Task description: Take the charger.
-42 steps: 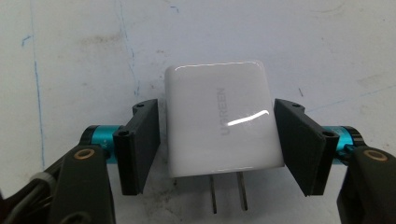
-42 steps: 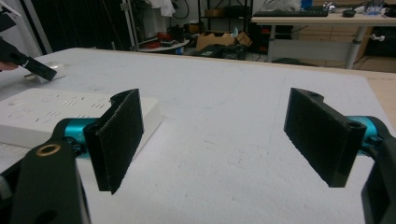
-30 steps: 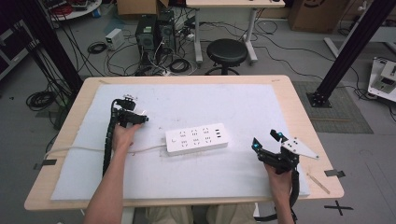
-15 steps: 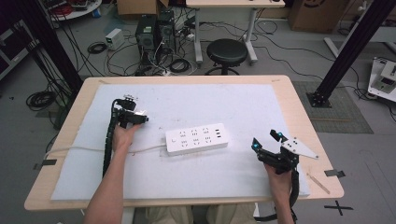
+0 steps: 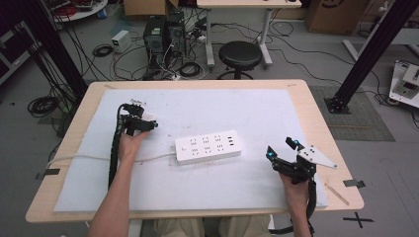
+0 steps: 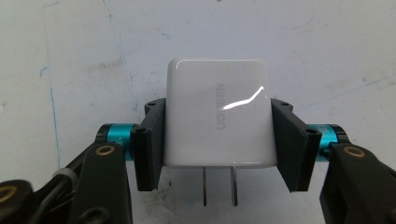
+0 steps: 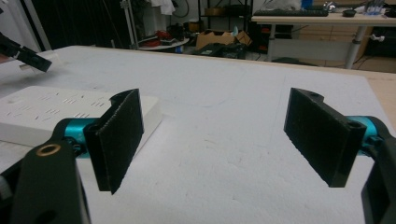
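Note:
A white UGREEN charger plug (image 6: 217,114) is clamped between the jaws of my left gripper (image 6: 217,140), its two metal prongs pointing back toward the camera. From above, that left gripper (image 5: 143,123) hovers over the white mat at the left, just left of a white power strip (image 5: 209,146). The strip lies flat mid-table with several sockets facing up, and its cord (image 5: 84,158) runs off to the left. My right gripper (image 5: 281,150) sits near the mat's right front, open, with nothing between its black pads (image 7: 116,140). The power strip (image 7: 60,114) lies to its left.
The white mat (image 5: 222,113) covers most of a wooden table (image 5: 321,123). Beyond the far edge stand a black stool (image 5: 239,54), computer cases and tangled floor cables. A black frame post (image 5: 365,54) rises at the right.

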`<state>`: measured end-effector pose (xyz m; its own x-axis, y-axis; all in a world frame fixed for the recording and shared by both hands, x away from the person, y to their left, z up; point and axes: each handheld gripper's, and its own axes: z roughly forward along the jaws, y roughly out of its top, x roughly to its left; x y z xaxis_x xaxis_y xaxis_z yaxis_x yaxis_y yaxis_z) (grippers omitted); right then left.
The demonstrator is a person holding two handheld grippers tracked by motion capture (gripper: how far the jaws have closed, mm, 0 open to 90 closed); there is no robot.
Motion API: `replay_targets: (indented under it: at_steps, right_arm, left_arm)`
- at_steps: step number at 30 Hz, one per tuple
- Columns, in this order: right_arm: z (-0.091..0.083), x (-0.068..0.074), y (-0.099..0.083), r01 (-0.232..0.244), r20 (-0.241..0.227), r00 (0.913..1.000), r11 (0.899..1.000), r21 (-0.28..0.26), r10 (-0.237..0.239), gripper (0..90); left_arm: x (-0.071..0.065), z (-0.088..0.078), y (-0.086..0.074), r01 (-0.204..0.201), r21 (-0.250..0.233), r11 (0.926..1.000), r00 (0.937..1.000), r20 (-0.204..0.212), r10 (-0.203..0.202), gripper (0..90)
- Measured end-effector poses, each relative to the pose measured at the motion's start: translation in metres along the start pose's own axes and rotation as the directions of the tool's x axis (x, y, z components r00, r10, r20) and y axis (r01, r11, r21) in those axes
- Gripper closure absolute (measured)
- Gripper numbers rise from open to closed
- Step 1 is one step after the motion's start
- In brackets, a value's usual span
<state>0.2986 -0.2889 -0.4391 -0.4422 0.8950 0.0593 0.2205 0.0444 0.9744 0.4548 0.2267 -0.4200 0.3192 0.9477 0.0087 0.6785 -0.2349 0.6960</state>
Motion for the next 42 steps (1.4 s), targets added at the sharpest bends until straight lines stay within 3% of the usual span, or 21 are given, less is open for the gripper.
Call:
replay_targets:
  at_steps: [5,8,10,12,15,18,19,24,28,32,35,36,37,39,42]
  right_arm:
    - [0.000,0.000,0.000,0.002,0.000,1.0000,1.000,-0.002,-0.002,20.2]
    - [0.000,-0.001,0.000,-0.002,-0.002,1.0000,1.000,-0.002,0.002,20.2]
    - [0.000,-0.001,0.000,-0.001,-0.003,1.0000,1.000,-0.001,0.001,20.2]
    - [0.000,0.000,0.000,-0.002,-0.004,1.0000,1.000,-0.002,0.002,20.2]
    - [0.000,0.000,0.000,-0.001,-0.003,1.0000,1.000,-0.001,0.001,20.2]
    - [0.000,-0.001,0.000,-0.002,-0.003,1.0000,1.000,-0.001,0.002,20.2]
    - [0.000,-0.001,0.000,-0.002,-0.003,1.0000,1.000,-0.001,0.002,20.2]
    - [0.001,0.000,0.001,-0.003,0.002,1.0000,1.000,0.009,0.003,20.3]
    - [0.003,0.001,0.001,0.000,0.003,1.0000,1.000,0.023,0.000,20.2]
    - [0.004,0.002,0.001,0.020,0.008,0.9998,0.999,0.028,-0.020,20.3]
    - [0.004,0.003,0.001,0.013,0.006,0.9999,0.999,0.033,-0.014,20.2]
    - [0.004,0.003,0.001,0.017,0.007,0.9998,0.999,0.032,-0.017,20.3]
    - [0.004,0.003,0.001,0.016,0.007,0.9998,0.999,0.032,-0.017,20.2]
    - [0.004,0.002,0.001,0.019,0.000,0.9998,0.999,0.033,-0.019,20.2]
    - [0.004,0.001,0.002,0.014,-0.005,0.9999,0.999,0.035,-0.014,20.2]
  left_arm:
    - [-0.003,-0.009,0.002,-0.009,-0.023,0.9997,0.9997,0.021,0.010,42.5]
    - [-0.012,-0.025,0.005,-0.033,-0.061,0.9976,0.9981,0.049,0.036,42.5]
    - [-0.012,-0.025,0.005,-0.033,-0.061,0.9976,0.9981,0.049,0.036,42.5]
    - [-0.020,-0.039,0.007,-0.042,-0.100,0.9942,0.9956,0.079,0.050,42.4]
    - [-0.027,-0.049,0.008,-0.048,-0.119,0.9917,0.9930,0.102,0.061,42.5]
    - [-0.027,-0.049,0.008,-0.048,-0.119,0.9917,0.9930,0.102,0.061,42.5]
    - [-0.035,-0.061,0.003,-0.044,-0.152,0.9875,0.9876,0.143,0.065,42.5]
    - [-0.046,-0.075,-0.007,-0.047,-0.172,0.9839,0.9805,0.180,0.078,42.4]
    - [-0.052,-0.084,-0.011,-0.065,-0.191,0.9794,0.9777,0.184,0.100,42.4]
    - [-0.063,-0.098,-0.017,-0.091,-0.239,0.9668,0.9698,0.199,0.140,42.4]
    - [-0.063,-0.098,-0.017,-0.091,-0.239,0.9668,0.9698,0.199,0.140,42.4]
    - [-0.072,-0.110,-0.021,-0.145,-0.262,0.9540,0.9594,0.199,0.200,42.5]
    - [-0.075,-0.113,-0.022,-0.154,-0.277,0.9485,0.9567,0.198,0.213,42.5]
    - [-0.082,-0.121,-0.023,-0.201,-0.294,0.9343,0.9437,0.198,0.265,42.4]
    - [-0.082,-0.121,-0.023,-0.201,-0.294,0.9343,0.9437,0.198,0.265,42.5]
